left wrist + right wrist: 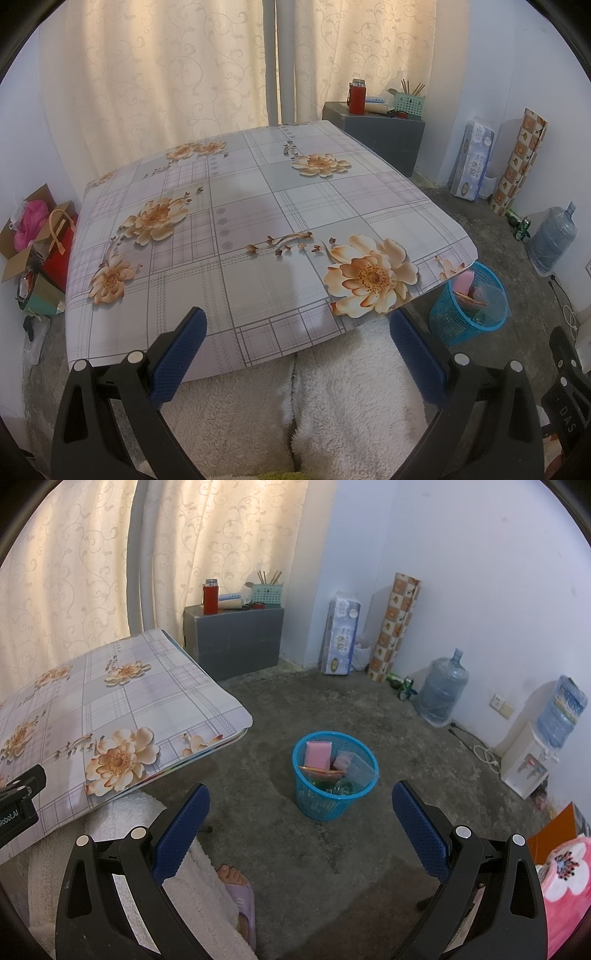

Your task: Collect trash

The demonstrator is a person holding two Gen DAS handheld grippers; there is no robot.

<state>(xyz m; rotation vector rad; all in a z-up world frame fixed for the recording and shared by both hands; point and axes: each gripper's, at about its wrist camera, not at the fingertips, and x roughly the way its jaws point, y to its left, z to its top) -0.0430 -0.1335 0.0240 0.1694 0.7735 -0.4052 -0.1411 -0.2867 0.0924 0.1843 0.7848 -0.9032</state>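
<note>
A blue mesh trash basket (pixel 334 775) stands on the concrete floor to the right of the table, holding a pink pack, a clear plastic piece and other wrappers. In the left wrist view the basket (pixel 469 306) shows past the table's right corner. My left gripper (pixel 297 332) is open over the near edge of the flower-patterned table (pixel 258 206), with nothing between its blue pads. My right gripper (pixel 301 808) is open above the floor, the basket just beyond its fingertips. No loose trash shows on the tablecloth.
A person's white fleece-covered legs (pixel 332 398) and a foot in a purple slipper (pixel 240 897) are below the grippers. A grey cabinet (pixel 236 642), tissue pack (pixel 340 638), rolled mat (pixel 395 627), water jug (pixel 441 690) and dispenser (pixel 528 768) line the wall. Boxes and bags (pixel 37 251) sit left.
</note>
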